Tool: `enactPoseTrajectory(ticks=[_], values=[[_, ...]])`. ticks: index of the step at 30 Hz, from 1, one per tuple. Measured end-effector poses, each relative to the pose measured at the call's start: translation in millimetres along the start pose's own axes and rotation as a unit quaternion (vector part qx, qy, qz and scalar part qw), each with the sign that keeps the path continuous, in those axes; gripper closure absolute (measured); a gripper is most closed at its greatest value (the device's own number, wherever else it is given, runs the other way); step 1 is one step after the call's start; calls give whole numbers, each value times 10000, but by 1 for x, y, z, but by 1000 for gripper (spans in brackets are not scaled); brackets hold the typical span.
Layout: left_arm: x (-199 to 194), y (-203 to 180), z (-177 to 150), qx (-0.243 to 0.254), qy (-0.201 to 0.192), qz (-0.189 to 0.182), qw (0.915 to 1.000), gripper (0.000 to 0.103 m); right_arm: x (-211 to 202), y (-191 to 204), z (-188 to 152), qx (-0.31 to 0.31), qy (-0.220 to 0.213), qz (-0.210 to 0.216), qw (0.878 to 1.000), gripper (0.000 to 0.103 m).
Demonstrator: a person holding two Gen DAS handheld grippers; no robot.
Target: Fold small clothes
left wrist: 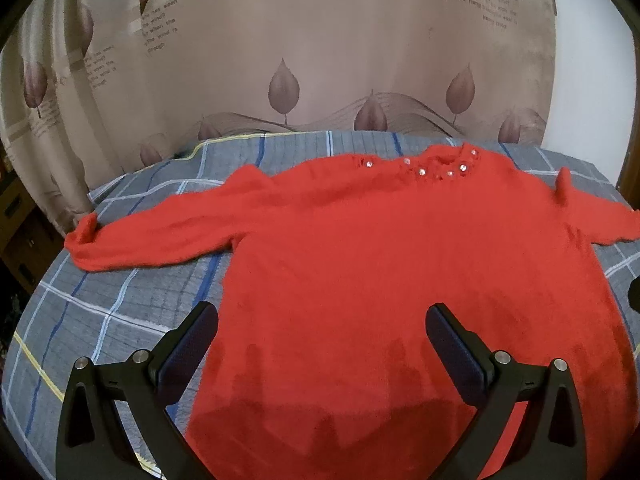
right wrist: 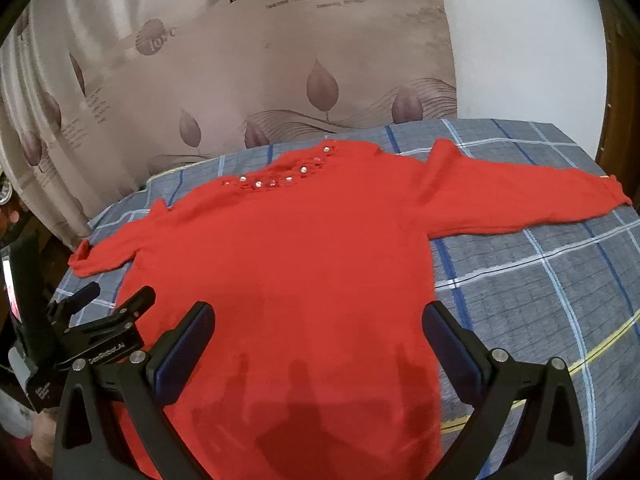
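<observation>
While the red sweater [left wrist: 360, 260] lies flat, sleeves spread, on the checked bedspread [left wrist: 120, 300] filling mid-frame, both tools hover low over its hem at the bottom. The left gripper [left wrist: 322, 326] has its jaws wide apart, holding nothing; the right gripper [right wrist: 318, 326] likewise, tilted slightly down toward the cloth.

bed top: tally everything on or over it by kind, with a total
red sweater: 1
plaid bedsheet: 1
grippers: 2, the left gripper and the right gripper, both open above the hem
total: 4
</observation>
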State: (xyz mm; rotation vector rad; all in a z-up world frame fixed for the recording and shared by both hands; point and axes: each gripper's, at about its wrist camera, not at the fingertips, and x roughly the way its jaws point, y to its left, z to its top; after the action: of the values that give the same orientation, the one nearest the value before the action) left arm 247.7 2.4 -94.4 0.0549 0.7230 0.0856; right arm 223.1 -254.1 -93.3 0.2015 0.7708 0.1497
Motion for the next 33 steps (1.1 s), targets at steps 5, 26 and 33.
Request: enactPoseTrajectory(ticks=[5,26,33], values=[[3,-2,-1,26,46,11,10000,0,1,-18,3,62,15,-136,9999,0],[10,-2,-7,-44,301,-126,9995,0,-1,-334,39,3112,-50,-437,9493,39],[19,-1,-7,-120,510,-150,9985,0,12,-399,62,3939,-278,-57,9187,41]])
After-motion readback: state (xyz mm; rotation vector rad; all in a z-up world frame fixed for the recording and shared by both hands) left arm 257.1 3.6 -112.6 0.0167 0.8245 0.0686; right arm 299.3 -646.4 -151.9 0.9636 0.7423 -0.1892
